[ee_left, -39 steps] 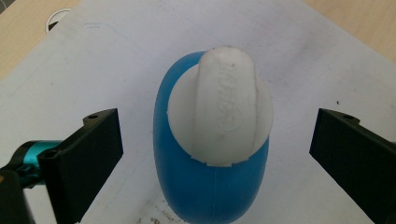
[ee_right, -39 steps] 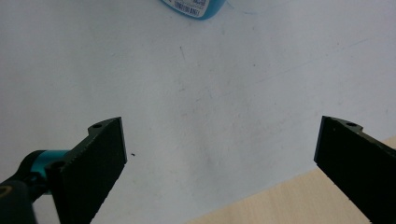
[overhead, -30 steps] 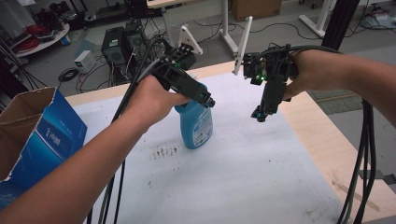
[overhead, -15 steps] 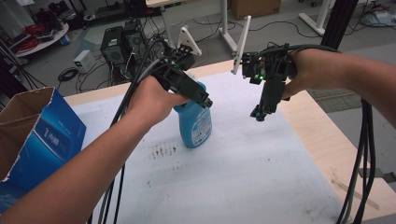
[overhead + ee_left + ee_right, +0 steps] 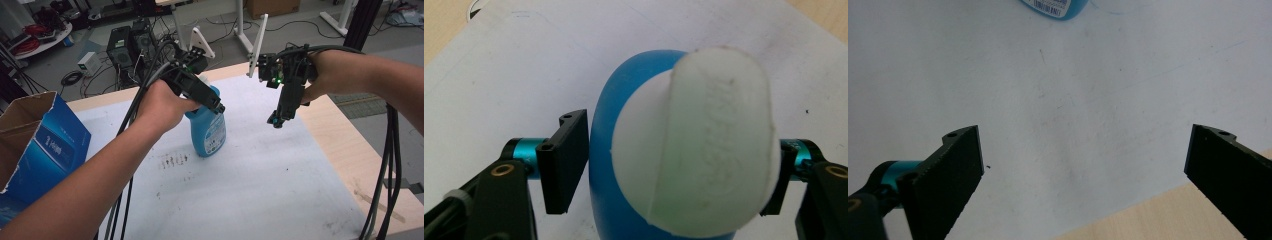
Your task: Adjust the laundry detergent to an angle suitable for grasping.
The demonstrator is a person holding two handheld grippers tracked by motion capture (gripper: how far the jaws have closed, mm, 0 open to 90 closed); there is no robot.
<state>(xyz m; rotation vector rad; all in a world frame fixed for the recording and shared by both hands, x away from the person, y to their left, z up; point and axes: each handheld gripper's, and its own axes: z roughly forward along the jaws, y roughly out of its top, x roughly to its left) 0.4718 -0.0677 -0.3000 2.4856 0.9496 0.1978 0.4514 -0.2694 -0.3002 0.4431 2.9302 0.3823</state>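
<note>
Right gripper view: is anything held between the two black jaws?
No, the right gripper stands wide open over the bare white sheet.

The right gripper hung over a white, scuffed paper sheet, its two black jaws spread wide with nothing between them. At the top edge sat the rounded base of a blue plastic bottle with a printed label, well apart from the jaws. Pale wooden tabletop showed along the lower right.
</note>
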